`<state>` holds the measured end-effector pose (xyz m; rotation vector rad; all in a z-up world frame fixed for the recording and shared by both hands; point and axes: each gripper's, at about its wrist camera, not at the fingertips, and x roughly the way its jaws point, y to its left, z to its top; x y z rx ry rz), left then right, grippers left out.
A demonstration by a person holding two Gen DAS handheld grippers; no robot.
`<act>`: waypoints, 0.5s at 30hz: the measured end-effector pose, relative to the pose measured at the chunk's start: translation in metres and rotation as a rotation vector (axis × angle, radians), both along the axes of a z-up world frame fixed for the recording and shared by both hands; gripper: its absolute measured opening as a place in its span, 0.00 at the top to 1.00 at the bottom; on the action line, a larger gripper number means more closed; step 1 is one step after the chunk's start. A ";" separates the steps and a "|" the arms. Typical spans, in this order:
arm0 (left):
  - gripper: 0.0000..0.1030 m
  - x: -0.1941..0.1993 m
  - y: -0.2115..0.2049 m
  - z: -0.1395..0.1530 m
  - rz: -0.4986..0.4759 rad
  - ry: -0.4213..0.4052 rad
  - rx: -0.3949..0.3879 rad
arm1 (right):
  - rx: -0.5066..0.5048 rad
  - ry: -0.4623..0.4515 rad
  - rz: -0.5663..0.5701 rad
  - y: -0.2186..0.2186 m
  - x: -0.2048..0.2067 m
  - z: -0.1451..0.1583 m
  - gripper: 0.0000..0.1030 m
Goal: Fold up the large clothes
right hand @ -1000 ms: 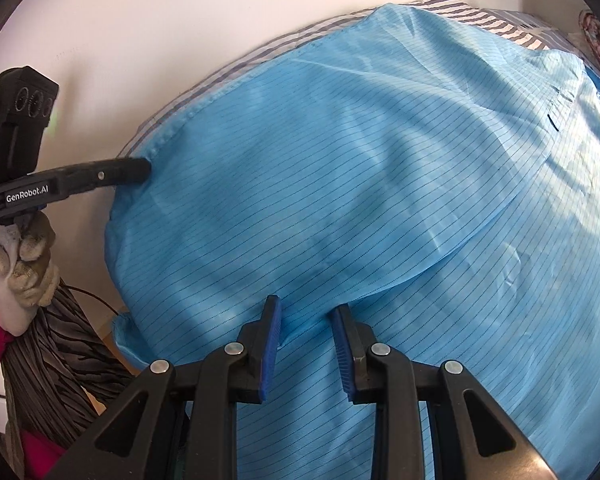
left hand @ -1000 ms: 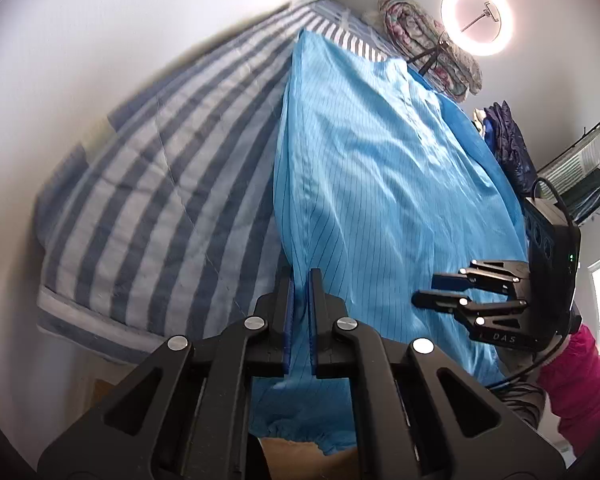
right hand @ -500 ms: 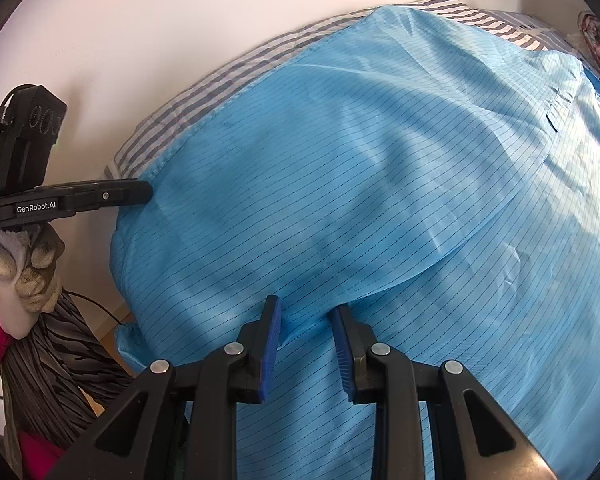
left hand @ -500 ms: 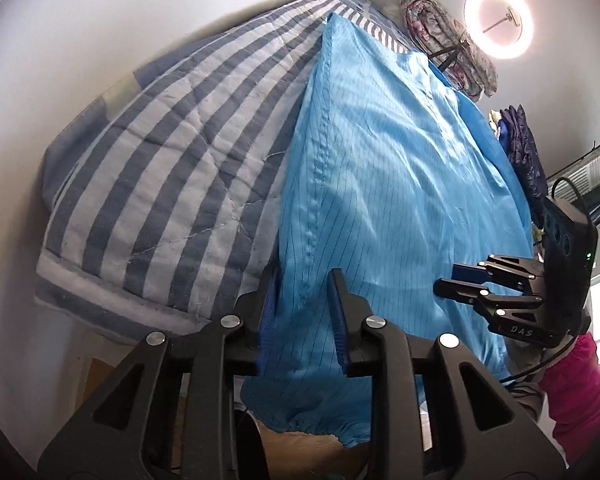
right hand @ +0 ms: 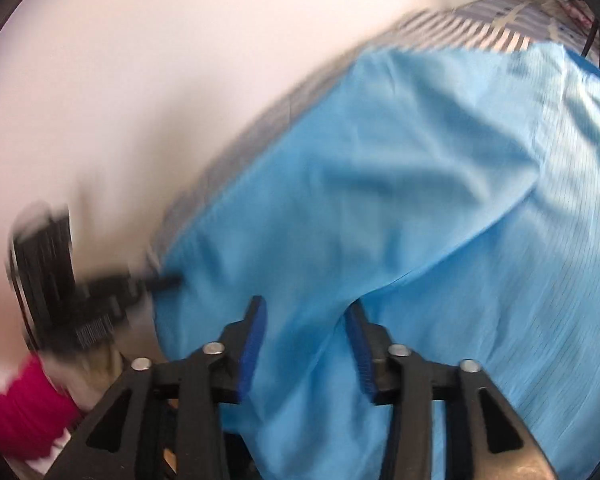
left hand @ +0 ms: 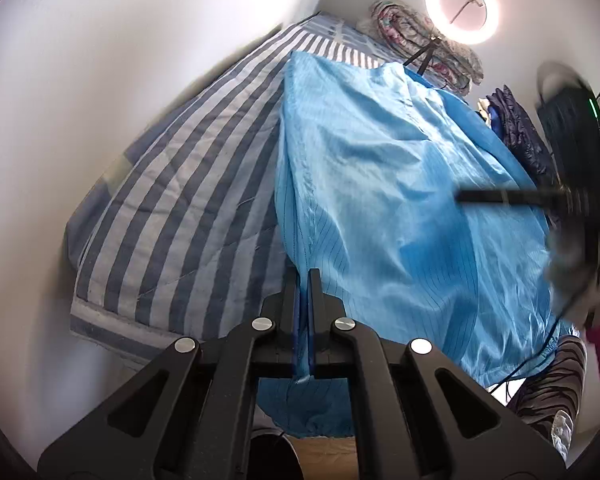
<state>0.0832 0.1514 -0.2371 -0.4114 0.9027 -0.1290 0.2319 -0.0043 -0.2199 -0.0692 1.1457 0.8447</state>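
**Folding at risk: 1 grip held, 1 released**

Spread across the striped bedding (left hand: 172, 208), the blue garment (left hand: 380, 200) covers most of the bed, its near hem hanging over the bed's edge toward the floor. The largest hazard is judged to be the whole garment being dragged sideways off the bedding, because only 1 corner is being pulled.

The left gripper (left hand: 305, 300) is seen with its 2 fingers pressed together on the garment's left edge, cloth being pinched between the blue pads. A thin pinch of slick fabric could be lost if the edge is tugged hard.

The right gripper (right hand: 305, 344) is shown with its fingers spread; its jaws have just been opening, and the cloth lies under and between them without being pressed. A raised fold (right hand: 440, 256) runs just ahead of its right finger. If this gripper is closed there, 2 layers could be caught instead of 1, and a crooked fold would result.

Heavy blur in the right wrist view makes the exact contact impossible to confirm.
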 end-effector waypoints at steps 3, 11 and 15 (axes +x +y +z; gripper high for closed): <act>1.00 -0.001 -0.006 0.006 -0.020 -0.025 0.019 | -0.017 -0.001 -0.004 0.024 0.028 0.009 0.54; 1.00 0.001 -0.008 0.009 -0.035 -0.048 0.036 | -0.061 0.029 -0.079 0.076 0.087 0.013 0.52; 1.00 0.001 -0.012 0.013 -0.044 -0.064 0.046 | -0.138 0.026 -0.110 0.116 0.114 -0.001 0.49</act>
